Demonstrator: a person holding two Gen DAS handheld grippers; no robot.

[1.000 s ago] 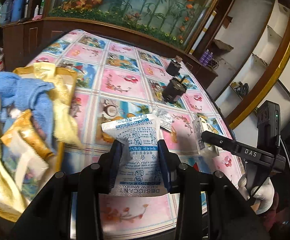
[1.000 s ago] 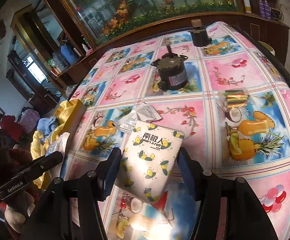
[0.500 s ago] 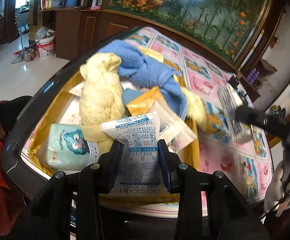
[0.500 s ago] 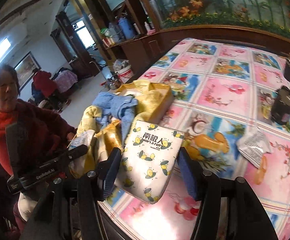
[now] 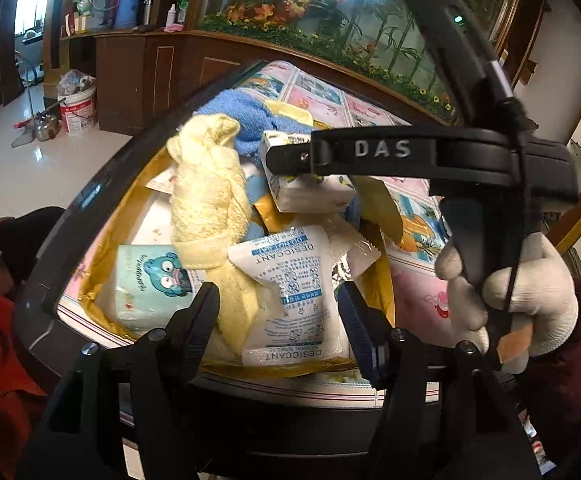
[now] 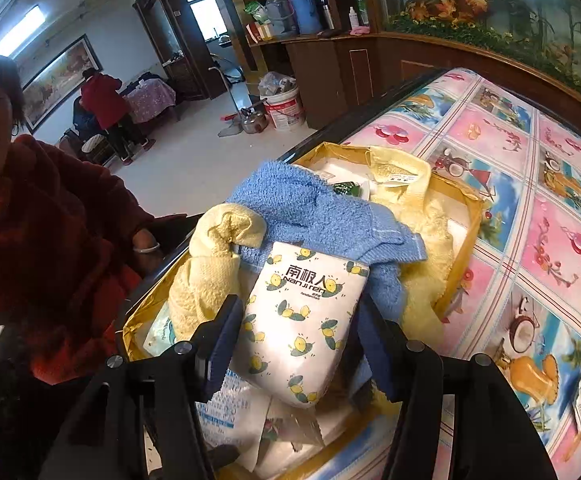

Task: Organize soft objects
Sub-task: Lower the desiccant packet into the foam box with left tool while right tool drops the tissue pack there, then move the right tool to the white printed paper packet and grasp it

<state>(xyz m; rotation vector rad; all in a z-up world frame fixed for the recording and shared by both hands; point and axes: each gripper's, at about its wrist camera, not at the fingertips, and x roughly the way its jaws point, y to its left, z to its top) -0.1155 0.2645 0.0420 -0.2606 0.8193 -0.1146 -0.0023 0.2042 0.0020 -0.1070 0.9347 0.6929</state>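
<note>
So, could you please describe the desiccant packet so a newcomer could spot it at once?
Find the gold box at the table's near edge, heaped with towels. The desiccant packet lies at its front between the open left gripper fingers: white, with blue bands and DESICCANT printed on it.

beyond my table's patterned cloth (image 6: pixel 530 216) runs a dark wooden cabinet (image 6: pixel 370 64); left of it a white bucket (image 6: pixel 284 110) on pale glossy floor (image 6: pixel 194 164), perhaps a kettle beside.
</note>
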